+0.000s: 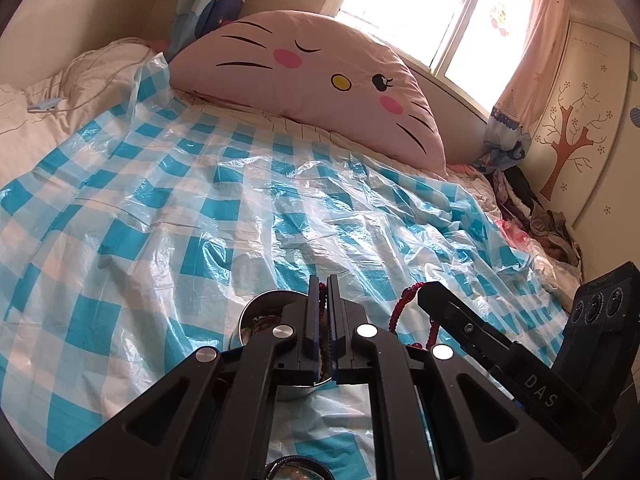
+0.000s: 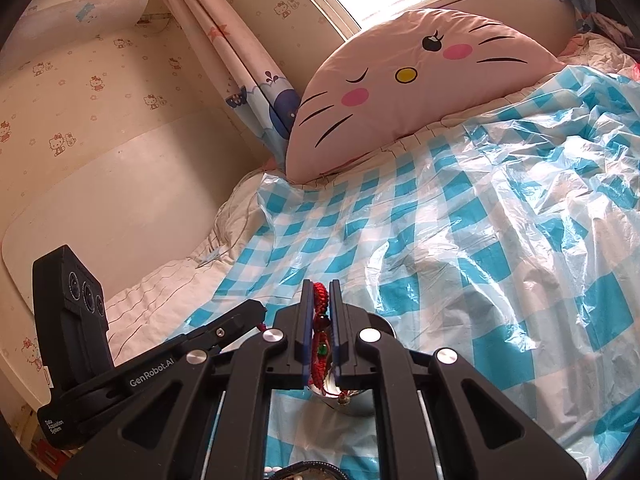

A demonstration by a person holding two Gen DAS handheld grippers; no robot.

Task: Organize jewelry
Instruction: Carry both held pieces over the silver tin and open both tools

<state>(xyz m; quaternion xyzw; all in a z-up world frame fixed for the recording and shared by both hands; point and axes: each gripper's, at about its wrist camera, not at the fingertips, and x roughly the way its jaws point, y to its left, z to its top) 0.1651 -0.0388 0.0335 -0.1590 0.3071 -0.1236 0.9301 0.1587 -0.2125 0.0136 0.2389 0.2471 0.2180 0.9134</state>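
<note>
The right tool (image 2: 321, 292) is clamped on a red braided bracelet (image 2: 320, 295) above the metal bowl (image 1: 256, 312) on the bed (image 1: 160, 208). The left tool (image 1: 323, 288) is nearly closed; whether it grips anything cannot be determined.

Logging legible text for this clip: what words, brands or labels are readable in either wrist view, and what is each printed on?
"DAS": white letters on the black arm of the right gripper, seen from the left wrist.
"GenRobot.AI": white print on the black arm of the left gripper, seen from the right wrist.
"Data Acquisition System": small white print lower on that same body, barely legible.
Faint script on the cream wardrobe door with the tree decal: too blurred to read.
</note>
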